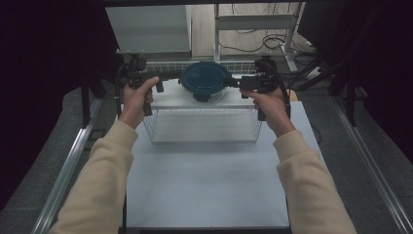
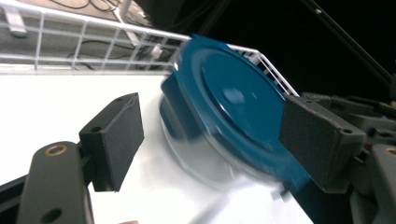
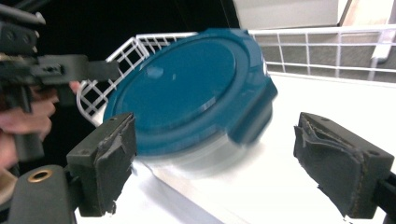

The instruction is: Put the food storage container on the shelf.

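- teal-blue lid (image 1: 205, 77) sits on a clear round container (image 1: 208, 93); blurred in both gripper views
- container rests on a white shelf (image 1: 168, 100) atop a white wire basket (image 1: 203, 126), at the far end of the table (image 1: 204, 185)
- wire rail (image 1: 163, 65) runs behind the shelf, just past the container
- left gripper (image 1: 176, 75) at the lid's left edge, held in the person's left hand (image 1: 137, 97)
- left gripper view: black pads (image 2: 116, 135) spread apart, lid (image 2: 233, 112) between them and ahead, left pad clear of it; right pad overlaps the lid rim in the picture, cannot tell if touching
- right gripper (image 1: 235, 82) at the lid's right edge, held in the right hand (image 1: 271, 105)
- right gripper view: worn pads (image 3: 105, 161) stand wide; lid (image 3: 187, 93) beyond them, nothing clamped
- left gripper (image 3: 60, 67) also shows far left in the right gripper view
- both claws read as apart, no grip on the container
- cream sleeves (image 1: 100, 185) come in from the bottom of the high view
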